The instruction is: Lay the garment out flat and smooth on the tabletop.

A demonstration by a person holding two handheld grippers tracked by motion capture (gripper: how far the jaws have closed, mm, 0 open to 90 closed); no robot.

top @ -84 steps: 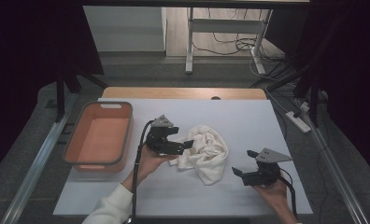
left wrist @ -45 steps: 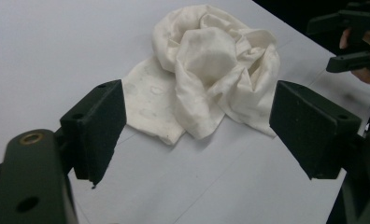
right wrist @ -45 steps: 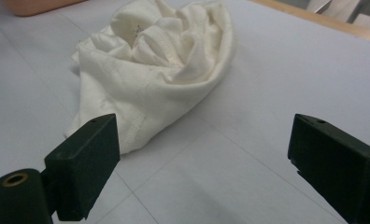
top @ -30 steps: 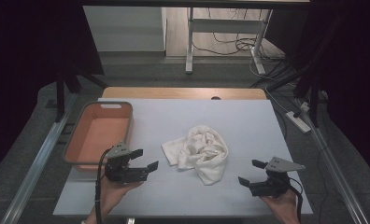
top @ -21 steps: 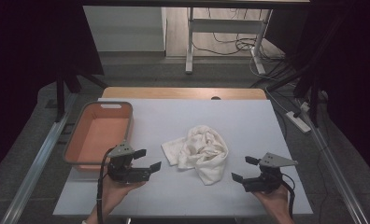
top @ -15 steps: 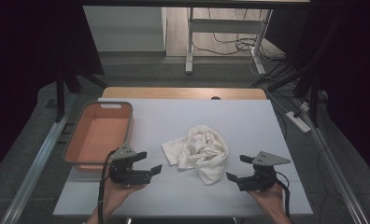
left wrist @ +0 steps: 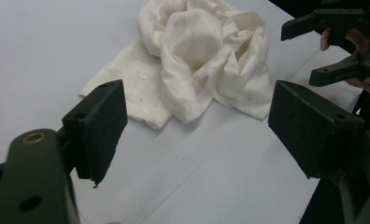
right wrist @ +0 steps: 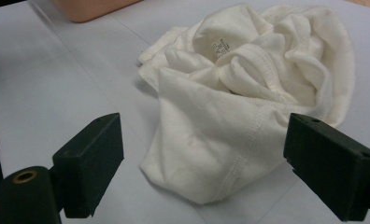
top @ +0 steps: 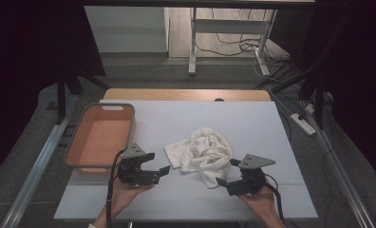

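Closing on this heap is where I expect trouble. The white garment (top: 202,153) lies crumpled near the middle of the worktop (top: 252,123), with a flatter flap spread toward my left side and a folded hem lobe drooping toward my right. My left hand-held gripper (top: 154,171) hangs released, jaws wide apart, just short of that flap; my right hand-held gripper (top: 225,173) is likewise released and holds nothing, its jaws framing the hem lobe in the right gripper view.

My worry is that a pinch into the bunched folds would catch several layers at once, so the cloth would lift as a knot rather than open out. On the left, the flap lies thin against the worktop, so the pads could skate over it and grab nothing. If the two grippers take unequal bites, I judge the garment will twist or drag sideways.

Around it, the orange bin (top: 99,140) sits at the left edge of the worktop, close beside my left gripper, so a wide swing there could knock its wall. Between each gripper and the cloth, nothing blocks the way.
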